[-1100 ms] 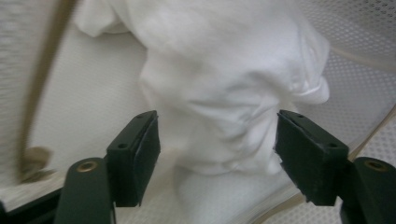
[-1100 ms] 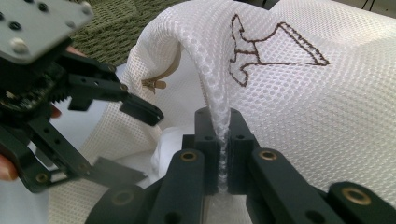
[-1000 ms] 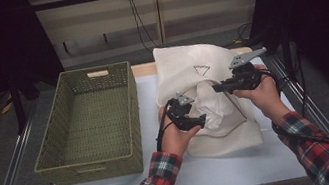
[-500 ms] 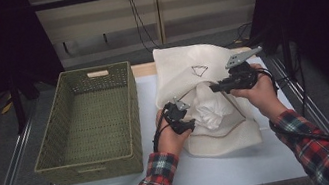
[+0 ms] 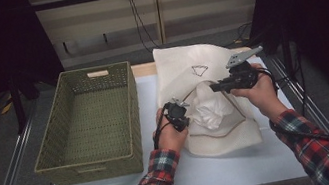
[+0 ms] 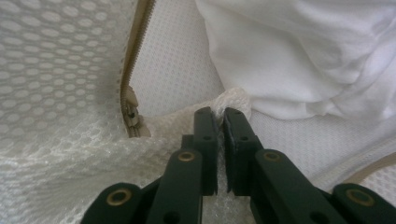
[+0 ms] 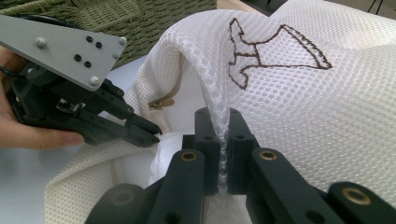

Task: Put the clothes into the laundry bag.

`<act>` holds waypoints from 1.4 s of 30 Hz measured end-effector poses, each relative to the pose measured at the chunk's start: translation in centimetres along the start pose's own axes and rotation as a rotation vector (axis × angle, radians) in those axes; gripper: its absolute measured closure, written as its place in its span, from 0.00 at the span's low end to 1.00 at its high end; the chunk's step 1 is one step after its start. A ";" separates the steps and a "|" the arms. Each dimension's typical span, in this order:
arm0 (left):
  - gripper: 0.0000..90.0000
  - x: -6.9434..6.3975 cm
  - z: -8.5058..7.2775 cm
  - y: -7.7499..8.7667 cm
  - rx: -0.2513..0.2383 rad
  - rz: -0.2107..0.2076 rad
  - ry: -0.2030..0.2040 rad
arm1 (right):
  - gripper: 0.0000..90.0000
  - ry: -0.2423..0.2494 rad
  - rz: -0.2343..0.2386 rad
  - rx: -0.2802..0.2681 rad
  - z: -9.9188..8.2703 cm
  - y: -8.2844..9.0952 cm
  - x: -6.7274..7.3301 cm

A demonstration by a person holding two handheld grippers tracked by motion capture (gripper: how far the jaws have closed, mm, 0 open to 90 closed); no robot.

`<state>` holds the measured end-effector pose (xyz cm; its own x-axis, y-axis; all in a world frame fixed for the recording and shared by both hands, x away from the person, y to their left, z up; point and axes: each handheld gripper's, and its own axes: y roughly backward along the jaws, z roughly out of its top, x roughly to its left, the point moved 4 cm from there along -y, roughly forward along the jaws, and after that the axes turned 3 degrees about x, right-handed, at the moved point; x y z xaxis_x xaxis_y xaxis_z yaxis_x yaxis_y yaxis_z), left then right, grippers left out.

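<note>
From my end: wicker basket [image 5: 87,123] sits at table left, empty. Left gripper [image 6: 220,116] jaws have just been closing, now pinched on the mesh bag [image 5: 184,69] edge beside the zipper pull [image 6: 130,112]. White cloth [image 5: 211,110] lies in the bag's opening, mid-table. Right gripper [image 7: 219,116] is clamped on the bag's upper flap, lifting it.

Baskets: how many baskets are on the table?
1. The green woven basket sits on the left side of the table, beside the white mesh bag. It looks empty, and its near wall hides a little of its floor.
</note>
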<state>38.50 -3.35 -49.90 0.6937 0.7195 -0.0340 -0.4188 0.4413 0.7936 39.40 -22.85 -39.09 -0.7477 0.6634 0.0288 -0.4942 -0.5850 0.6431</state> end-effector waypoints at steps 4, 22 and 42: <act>0.96 0.0 0.1 0.6 -0.015 -0.040 0.032 | 0.96 -0.001 0.006 -0.002 -0.1 0.0 0.0; 0.96 0.9 0.0 6.1 -0.109 -0.109 0.083 | 0.96 0.004 0.007 0.003 0.0 -0.6 0.3; 0.95 1.6 0.3 9.7 -0.155 -0.072 0.073 | 0.96 0.006 0.005 0.013 0.0 -0.6 0.5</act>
<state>35.74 1.92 -42.04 0.6832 0.7174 -0.1360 -0.4588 0.5667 0.6844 39.31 -22.13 -39.49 -0.7526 0.6579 0.0273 -0.4848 -0.5816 0.6533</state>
